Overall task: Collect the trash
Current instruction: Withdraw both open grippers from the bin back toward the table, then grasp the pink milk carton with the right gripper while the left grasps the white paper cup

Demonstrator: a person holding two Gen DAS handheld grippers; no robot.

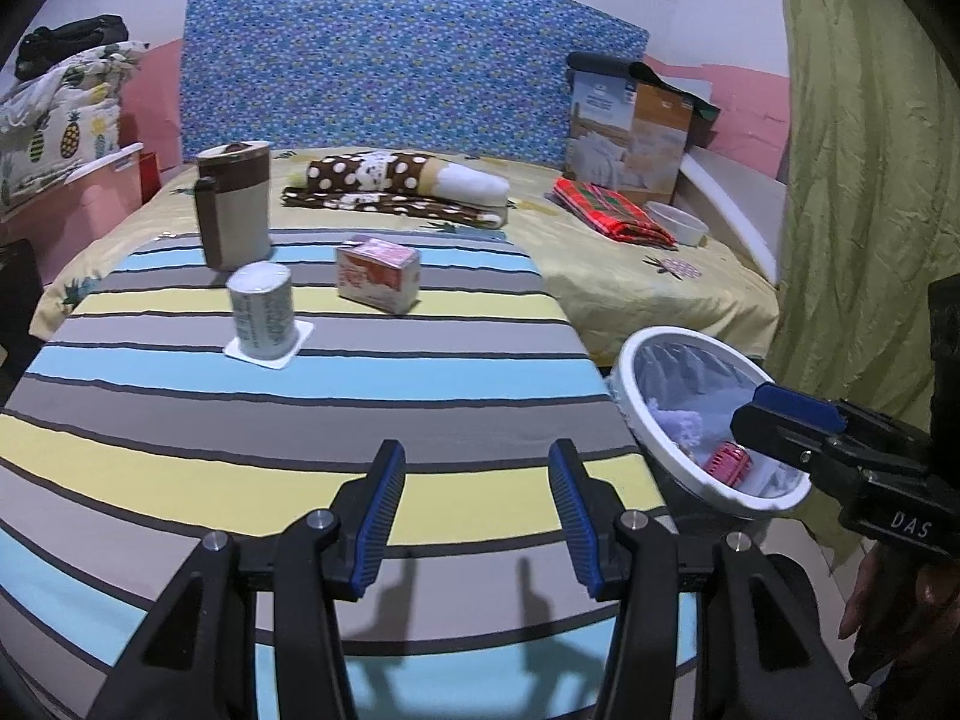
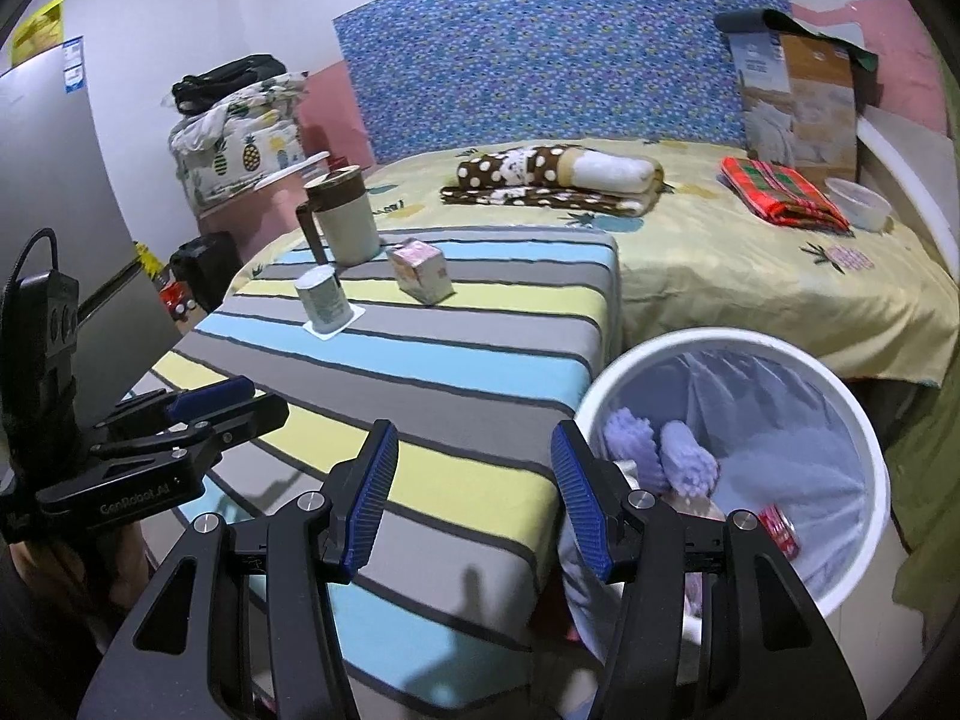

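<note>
**Both grippers empty over striped table**

Left gripper (image 1: 477,507) and right gripper (image 2: 474,489) are held with jaws parted — nothing is gripped. An upturned cup (image 1: 261,311) and small carton (image 1: 377,276) are left on the striped table (image 1: 300,420); the white bin (image 2: 744,462) is seen just beside it, partly filled.

Matt striped cloth (image 1: 300,420); glossy white plastic bin (image 2: 864,438); cardboard carton (image 1: 377,276).

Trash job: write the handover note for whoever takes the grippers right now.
Left gripper: open, empty, over the striped table.
Right gripper: open, empty, at the table edge beside the white bin.
Done: red can and purple fluffy pieces lie in the bin.
Left: upturned cup and pink carton stand on the table. The brown jug is probably not trash.
</note>
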